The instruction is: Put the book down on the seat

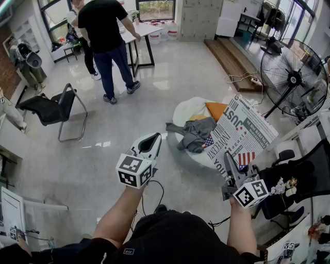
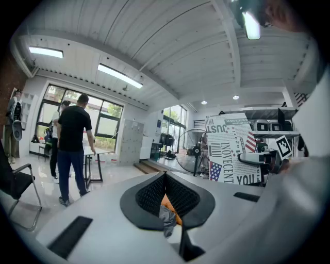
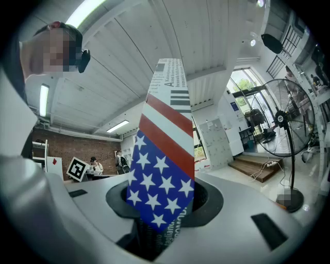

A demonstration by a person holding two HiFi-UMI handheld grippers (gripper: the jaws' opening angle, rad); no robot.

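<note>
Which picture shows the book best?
The head view: the book shows nearly its whole newspaper-print cover. The left gripper view shows it upright but small and far; the right gripper view shows only its flag-printed part, up close.

My feeds are bright with daylight: windows (image 1: 154,9) far left of the fan (image 1: 294,77) lay white glare on the glossy floor (image 1: 170,72) beside it. Shadows are faint. Strip lights (image 2: 119,76) glow overhead in the left gripper view. Both gripper views bulge, black at the corners; the book (image 3: 164,154) blurs near the lens.
</note>
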